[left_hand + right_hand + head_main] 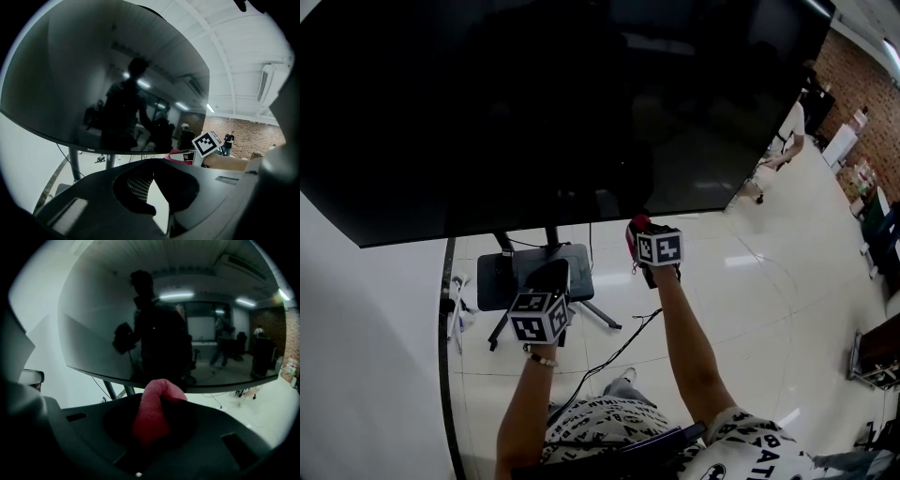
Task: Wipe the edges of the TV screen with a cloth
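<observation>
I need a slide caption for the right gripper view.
Right hand-held gripper, shut on a pink cloth, near the bottom edge of the TV screen.

Head view looked steeply down from above the person; TV screen [562, 103] filled 12 o'clock, close. Left tool [152, 174] view faced up under the screen's lower edge, from close. Right tool [157, 401] view did likewise, past its cloth [150, 420]. All three shared that edge.

Count: one TV [534, 103], one cloth [150, 420], one stand [502, 281], two grippers (left gripper [151, 177], right gripper [155, 404]).
</observation>
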The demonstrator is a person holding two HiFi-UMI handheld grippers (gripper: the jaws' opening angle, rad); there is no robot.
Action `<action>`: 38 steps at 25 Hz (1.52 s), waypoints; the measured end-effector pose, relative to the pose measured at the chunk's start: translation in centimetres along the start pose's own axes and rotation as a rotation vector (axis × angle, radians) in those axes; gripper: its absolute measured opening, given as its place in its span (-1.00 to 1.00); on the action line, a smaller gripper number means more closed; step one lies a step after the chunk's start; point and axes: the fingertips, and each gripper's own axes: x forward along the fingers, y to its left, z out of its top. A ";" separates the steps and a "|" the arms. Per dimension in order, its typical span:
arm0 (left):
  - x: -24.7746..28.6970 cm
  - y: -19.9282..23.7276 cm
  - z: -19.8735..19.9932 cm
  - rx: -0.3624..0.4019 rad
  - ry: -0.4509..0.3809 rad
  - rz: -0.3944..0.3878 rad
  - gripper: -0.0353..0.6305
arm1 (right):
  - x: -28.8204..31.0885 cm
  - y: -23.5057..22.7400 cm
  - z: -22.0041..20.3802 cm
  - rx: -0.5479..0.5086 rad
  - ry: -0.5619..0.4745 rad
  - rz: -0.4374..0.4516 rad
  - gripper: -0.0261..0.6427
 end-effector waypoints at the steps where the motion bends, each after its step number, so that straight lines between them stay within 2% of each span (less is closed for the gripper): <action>1: -0.4 0.5 0.0 -0.007 -0.002 0.004 -0.94 | 0.3 1.0 0.1 -0.005 0.002 0.007 -0.72; 8: -3.6 4.9 0.0 -0.030 -0.015 0.038 -0.94 | 2.8 8.6 0.7 -0.055 0.011 0.067 -0.72; 16: -8.9 10.2 -0.5 -0.009 0.004 0.072 -0.93 | 5.4 17.0 1.3 -0.083 0.028 0.100 -0.72; 21: -11.4 13.3 -0.7 -0.022 0.010 0.106 -0.93 | 6.9 21.9 2.0 -0.098 0.023 0.124 -0.72; 25: -11.8 15.2 -0.4 -0.033 0.002 0.151 -0.94 | 7.7 24.5 2.4 -0.090 0.003 0.155 -0.72; 30: -12.1 17.1 0.5 -0.037 -0.014 0.217 -0.93 | 8.9 28.7 2.5 -0.084 0.017 0.238 -0.72; 35: -11.9 18.7 1.6 -0.025 -0.036 0.254 -0.93 | 10.2 33.2 3.3 -0.103 0.003 0.315 -0.72; 38: -12.3 20.3 1.1 -0.044 -0.031 0.266 -0.94 | 10.7 35.2 3.1 -0.108 0.013 0.337 -0.72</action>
